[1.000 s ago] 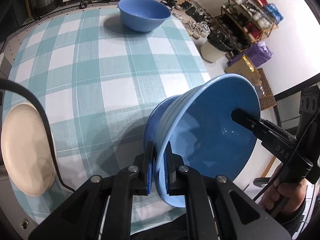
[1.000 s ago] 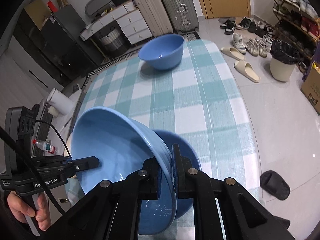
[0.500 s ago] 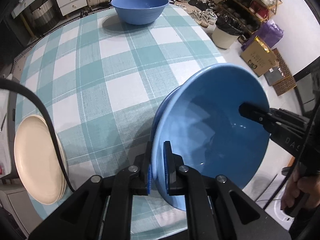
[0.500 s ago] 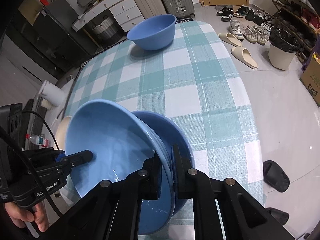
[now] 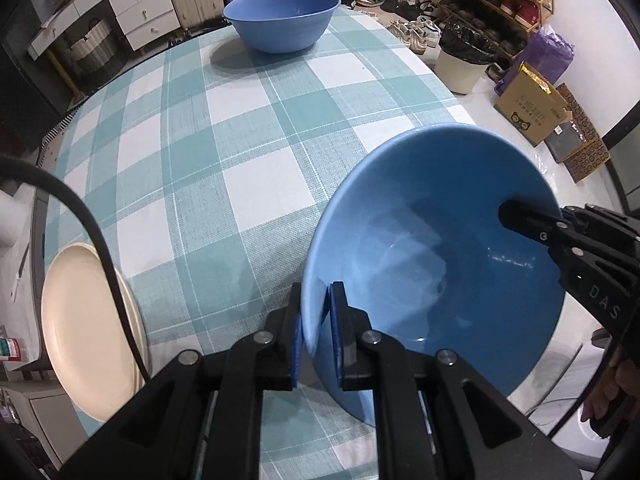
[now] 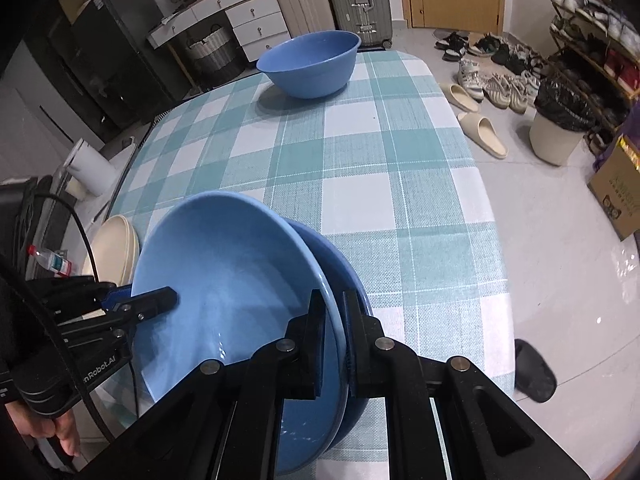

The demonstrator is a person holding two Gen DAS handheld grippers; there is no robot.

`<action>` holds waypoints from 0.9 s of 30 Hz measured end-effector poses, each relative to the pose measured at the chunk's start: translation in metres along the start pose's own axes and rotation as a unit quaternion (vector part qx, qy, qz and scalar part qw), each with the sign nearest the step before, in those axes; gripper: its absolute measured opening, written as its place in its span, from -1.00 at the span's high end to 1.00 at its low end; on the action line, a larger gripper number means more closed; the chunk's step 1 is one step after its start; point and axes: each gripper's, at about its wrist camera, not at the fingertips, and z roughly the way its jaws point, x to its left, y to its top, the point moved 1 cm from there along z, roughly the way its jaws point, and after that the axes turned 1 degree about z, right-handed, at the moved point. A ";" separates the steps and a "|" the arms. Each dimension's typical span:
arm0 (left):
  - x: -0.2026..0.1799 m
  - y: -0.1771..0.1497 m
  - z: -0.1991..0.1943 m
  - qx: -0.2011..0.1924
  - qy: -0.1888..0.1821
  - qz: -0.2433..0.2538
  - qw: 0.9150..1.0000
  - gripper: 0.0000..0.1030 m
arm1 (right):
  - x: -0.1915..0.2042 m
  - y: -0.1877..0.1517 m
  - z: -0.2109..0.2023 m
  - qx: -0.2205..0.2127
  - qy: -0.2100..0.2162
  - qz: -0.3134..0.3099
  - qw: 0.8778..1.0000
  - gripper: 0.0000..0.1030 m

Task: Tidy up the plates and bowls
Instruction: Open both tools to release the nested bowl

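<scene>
- Two grippers clamp one tilted light blue bowl (image 5: 432, 264) by opposite rims: left gripper (image 5: 316, 340) and right gripper (image 6: 332, 344)
- Behind the right fingers a darker blue bowl (image 6: 352, 280) nests under it
- Beyond both fingertips, a third blue bowl (image 5: 282, 18) sits on the checked tablecloth (image 5: 224, 140)
- Left of the left fingers lie cream plates (image 5: 80, 328)

Blue bowls (image 5: 432, 264); teal-checked tablecloth (image 5: 224, 152)

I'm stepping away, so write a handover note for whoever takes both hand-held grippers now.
Left hand-held gripper: shut on the near rim of the light blue bowl.
Right hand-held gripper: shut on the opposite rim of it.
The bowl is tilted, partly nested over a darker blue bowl on the checked table.
Elsewhere: big blue bowl at the far end, cream plates at the left edge.
Done: bowl gripped. Left: seat it, then stack the rest.
</scene>
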 end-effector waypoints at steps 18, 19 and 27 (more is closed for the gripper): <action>0.005 -0.011 -0.010 -0.050 -0.025 -0.015 0.998 0.77 | -0.002 -0.014 -0.010 -0.063 -0.065 -0.046 0.995 0.74; 0.006 -0.012 -0.011 -0.055 -0.028 -0.018 0.998 0.76 | -0.003 -0.016 -0.011 -0.067 -0.064 -0.043 0.995 0.74; 0.010 -0.026 -0.035 -0.134 -0.021 -0.041 0.990 0.11 | 0.000 -0.032 -0.037 -0.133 -0.047 -0.035 0.989 0.31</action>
